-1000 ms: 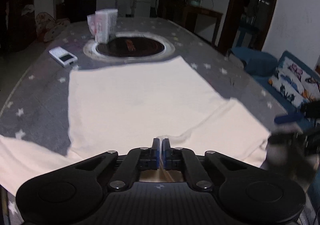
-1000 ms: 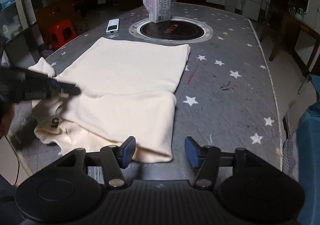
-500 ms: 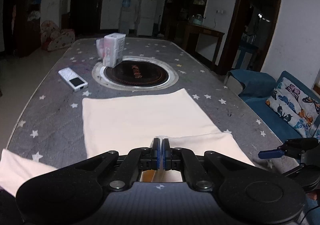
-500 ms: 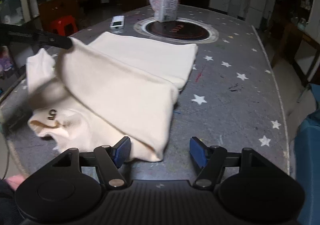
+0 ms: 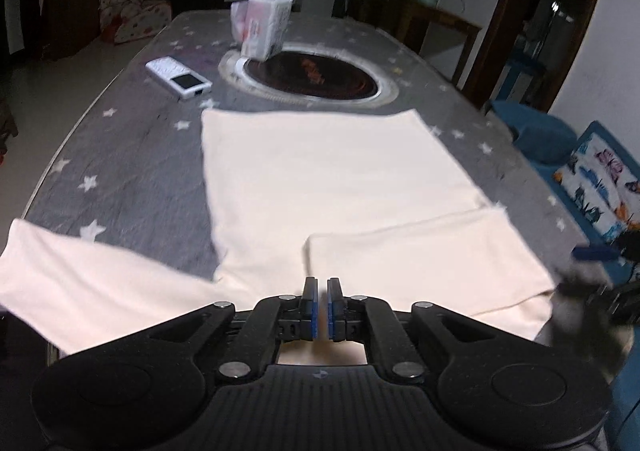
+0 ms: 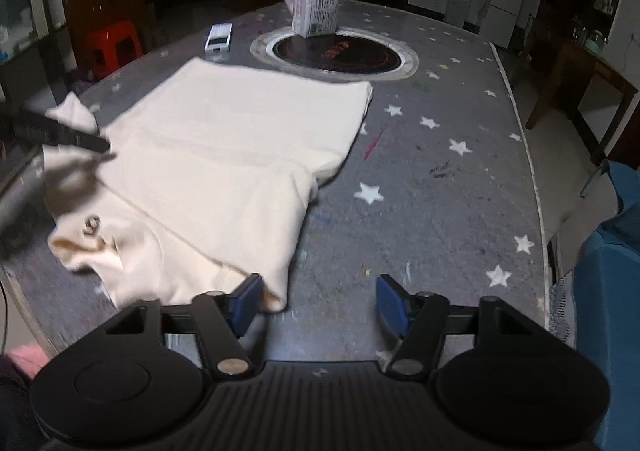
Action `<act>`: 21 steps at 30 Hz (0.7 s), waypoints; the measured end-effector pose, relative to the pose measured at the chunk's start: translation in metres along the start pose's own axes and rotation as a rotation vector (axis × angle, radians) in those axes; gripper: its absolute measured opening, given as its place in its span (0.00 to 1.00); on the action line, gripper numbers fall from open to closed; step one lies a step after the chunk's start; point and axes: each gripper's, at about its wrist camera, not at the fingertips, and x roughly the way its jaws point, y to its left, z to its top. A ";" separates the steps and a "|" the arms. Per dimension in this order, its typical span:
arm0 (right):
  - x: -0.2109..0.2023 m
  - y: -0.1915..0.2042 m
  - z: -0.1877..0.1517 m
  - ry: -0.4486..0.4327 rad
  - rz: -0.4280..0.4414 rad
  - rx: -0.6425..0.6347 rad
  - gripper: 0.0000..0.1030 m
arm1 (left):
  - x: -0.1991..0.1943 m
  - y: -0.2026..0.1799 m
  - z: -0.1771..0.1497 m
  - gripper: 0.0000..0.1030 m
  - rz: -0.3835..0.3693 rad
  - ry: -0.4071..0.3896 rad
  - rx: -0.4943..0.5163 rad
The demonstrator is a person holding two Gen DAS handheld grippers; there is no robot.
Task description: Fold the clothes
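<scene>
A cream long-sleeved shirt (image 5: pixel 328 179) lies flat on the grey star-print table (image 5: pixel 132 155); it also shows in the right wrist view (image 6: pixel 240 139). Its right sleeve (image 5: pixel 420 263) is folded across the body; the left sleeve (image 5: pixel 80 279) spreads out to the left. My left gripper (image 5: pixel 319 293) hovers over the shirt's near edge, jaws almost together with a thin gap and no cloth between them. In the right wrist view it shows blurred at the left (image 6: pixel 60 135). My right gripper (image 6: pixel 320 301) is open and empty at the shirt's near right corner.
An inset round cooktop (image 5: pixel 312 75) sits mid-table with a tissue pack (image 5: pixel 264 25) at its far edge. A white remote (image 5: pixel 178 79) lies left of it. A blue sofa with a patterned cushion (image 5: pixel 600 187) stands to the right. A red stool (image 6: pixel 114 45) stands beyond the table.
My left gripper carried the right sleeve up and across the shirt body, laid it down and let go. My right gripper stayed open near the corner.
</scene>
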 end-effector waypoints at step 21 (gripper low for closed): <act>0.077 -0.028 0.059 0.013 0.055 0.145 0.23 | 0.010 -0.019 -0.013 0.23 0.019 0.014 0.146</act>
